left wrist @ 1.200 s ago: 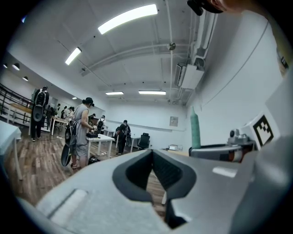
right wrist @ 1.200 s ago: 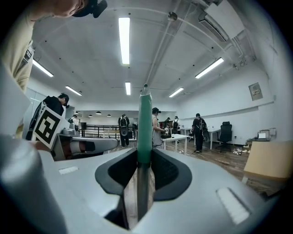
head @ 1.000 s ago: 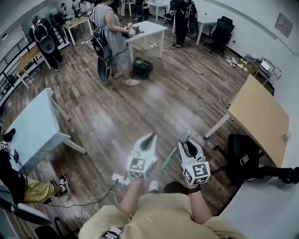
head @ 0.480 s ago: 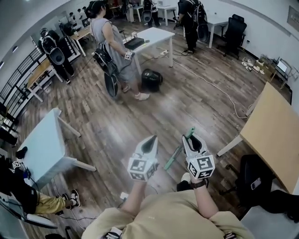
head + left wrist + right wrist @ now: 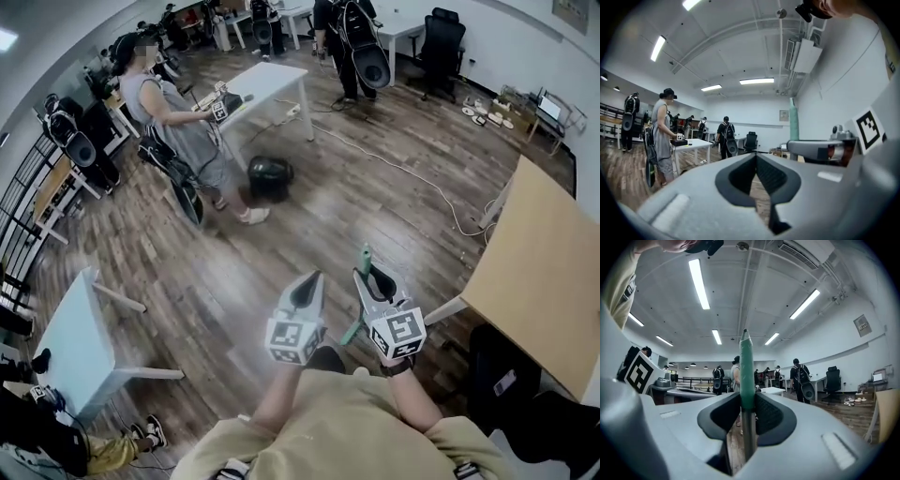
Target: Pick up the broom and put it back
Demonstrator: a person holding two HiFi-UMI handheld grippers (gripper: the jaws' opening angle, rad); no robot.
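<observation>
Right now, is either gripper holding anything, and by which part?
The right gripper is shut on the broom, clamping its handle near the top, where the green grip ends. The left gripper holds nothing.

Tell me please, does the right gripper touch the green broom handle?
Touching. The right gripper view shows it plainly: the right gripper has both pads pressed on the green broom handle, one on each side, with no gap.

Bright, even indoor light from ceiling strip lights (image 5: 699, 283), mild glare on them, strong fisheye bending at edges, near jaws softly blurred
</observation>
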